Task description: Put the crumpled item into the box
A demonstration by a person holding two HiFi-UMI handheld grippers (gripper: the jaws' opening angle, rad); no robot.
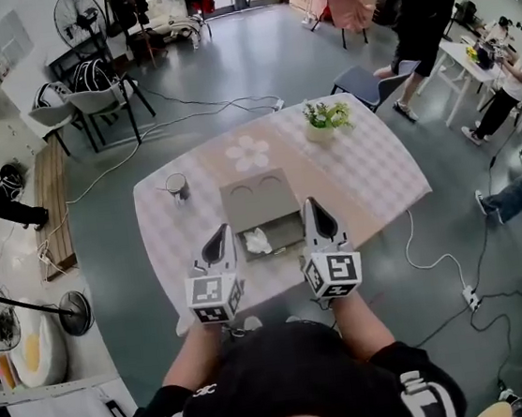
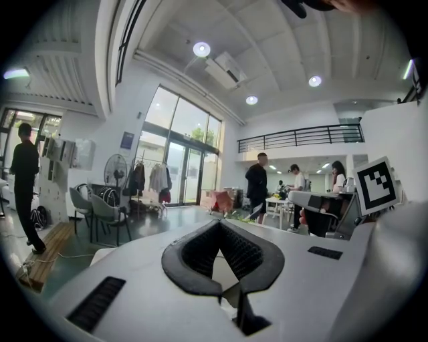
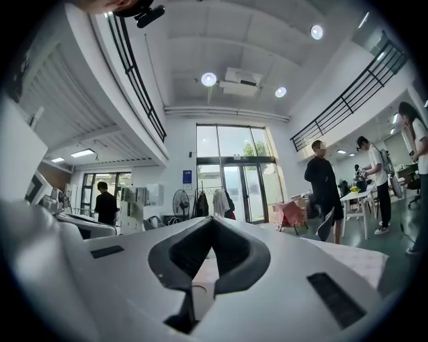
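Note:
A grey box [image 1: 278, 212] lies open on the checked table [image 1: 380, 174], its lid [image 1: 258, 197] folded back away from me. A crumpled white item [image 1: 257, 241] lies inside the box, near its left side. My left gripper [image 1: 220, 230] hovers just left of the crumpled item, jaws together and nothing held. My right gripper [image 1: 310, 203] sits at the box's right edge, also shut and empty. In the left gripper view the left gripper [image 2: 219, 224] has its dark pads meeting at the tip. In the right gripper view the right gripper [image 3: 212, 220] looks the same.
A metal cup [image 1: 177, 187] stands on the table left of the box, a potted plant [image 1: 324, 118] at the far right. A chair [image 1: 364, 84] sits beyond the table. People stand and sit at the right, cables cross the floor, and fans stand at the left.

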